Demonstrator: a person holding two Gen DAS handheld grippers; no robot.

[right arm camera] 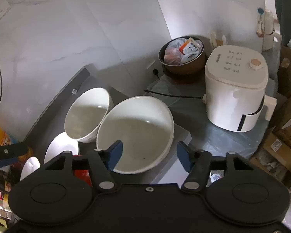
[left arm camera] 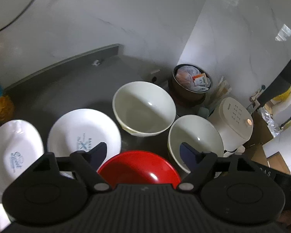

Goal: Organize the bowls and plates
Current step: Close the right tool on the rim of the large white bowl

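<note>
Directly beneath my spread, empty left gripper sits the red bowl, while my right gripper, likewise spread and empty, straddles the near white bowl's rim.

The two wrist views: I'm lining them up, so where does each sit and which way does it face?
Left wrist: behind the open left tool, looking down at the red bowl and plates.
Right wrist: behind the open right tool, facing the near white bowl.
Shared: both white bowls, the brown pot, the white cooker.

hand-held gripper spread wide above white bowl.
</note>
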